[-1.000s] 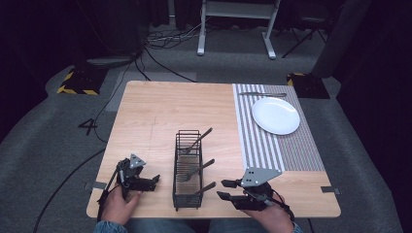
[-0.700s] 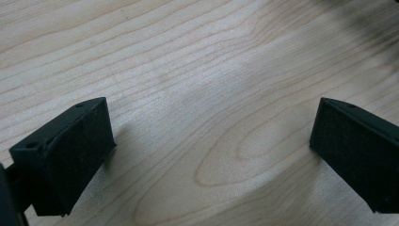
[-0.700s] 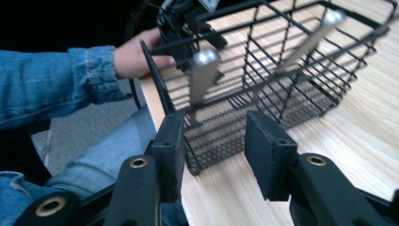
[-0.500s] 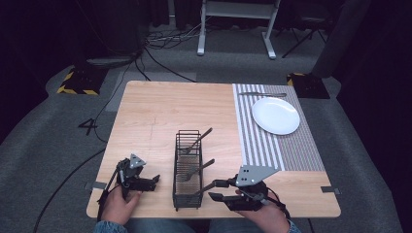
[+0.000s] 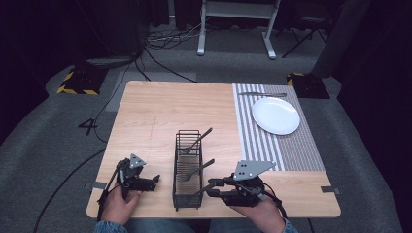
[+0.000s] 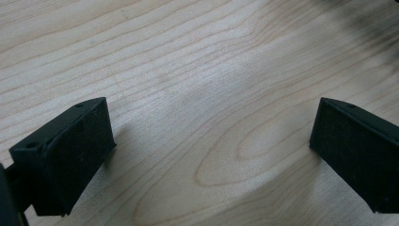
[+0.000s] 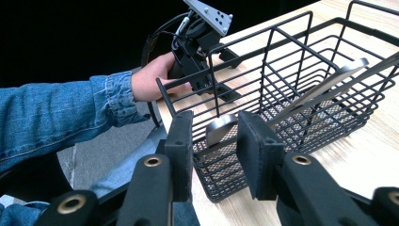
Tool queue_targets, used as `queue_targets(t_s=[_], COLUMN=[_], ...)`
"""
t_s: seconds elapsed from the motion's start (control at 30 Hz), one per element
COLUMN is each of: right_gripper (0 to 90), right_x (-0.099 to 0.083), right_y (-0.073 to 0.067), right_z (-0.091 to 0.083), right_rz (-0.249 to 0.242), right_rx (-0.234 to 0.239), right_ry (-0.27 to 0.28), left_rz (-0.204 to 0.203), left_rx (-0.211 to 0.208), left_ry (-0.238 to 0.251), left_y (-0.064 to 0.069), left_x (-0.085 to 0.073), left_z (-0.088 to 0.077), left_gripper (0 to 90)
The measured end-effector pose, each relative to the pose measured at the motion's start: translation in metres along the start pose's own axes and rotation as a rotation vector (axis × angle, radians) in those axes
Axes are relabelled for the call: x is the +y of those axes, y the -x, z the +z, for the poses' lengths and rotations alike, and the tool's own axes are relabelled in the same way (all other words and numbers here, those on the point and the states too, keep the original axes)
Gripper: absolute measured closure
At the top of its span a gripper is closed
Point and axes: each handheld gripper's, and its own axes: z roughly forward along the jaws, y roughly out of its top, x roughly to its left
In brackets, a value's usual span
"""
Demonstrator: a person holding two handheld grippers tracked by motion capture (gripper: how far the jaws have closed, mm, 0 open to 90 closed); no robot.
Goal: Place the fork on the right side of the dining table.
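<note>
A black wire basket (image 5: 187,167) (image 7: 291,70) stands at the table's front middle with three pieces of metal cutlery leaning in it. My right gripper (image 5: 212,187) (image 7: 216,127) reaches its right side low down. Its jaws have just been closing, and the rounded handle end of one utensil (image 7: 220,128) sits between the pads. It lies close to the right pad, with a gap still showing on the left, so the gripper is open. My left gripper (image 5: 153,181) (image 6: 211,150) rests left of the basket, open wide over bare wood.
A white plate (image 5: 275,115) lies on a striped placemat (image 5: 301,145) at the far right, with a knife (image 5: 262,93) beyond it. A second handle (image 7: 339,77) slants across the basket. The left hand and its denim sleeve (image 7: 56,122) show beyond the basket.
My right gripper has moved a little left and up to the basket's side. Its jaws have narrowed around the utensil handle. The left gripper has stayed put.
</note>
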Motion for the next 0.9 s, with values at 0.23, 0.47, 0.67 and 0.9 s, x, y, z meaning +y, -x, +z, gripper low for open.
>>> queue_targets(t_s=[0.23,0.47,0.67,0.9], right_gripper=[75.5,78.1,79.1,80.3], right_x=[0.003,0.004,0.009,0.015], right_y=[-0.003,-0.004,-0.013,-0.016], right_z=[0.004,0.003,-0.001,-0.008], right_rz=[-0.019,-0.029,-0.076,-0.088], right_rx=[-0.022,-0.030,-0.061,-0.081], right_ry=[-0.006,-0.010,0.027,0.070], left_rz=[0.000,0.001,0.001,0.001], left_rx=[0.000,0.001,0.000,0.001], left_ry=[0.000,0.000,0.000,0.000], left_y=[0.000,0.000,0.000,0.000], left_x=[0.000,0.000,0.000,0.000], left_z=[0.000,0.000,0.000,0.000], left_gripper=[0.2,0.2,0.2,0.2])
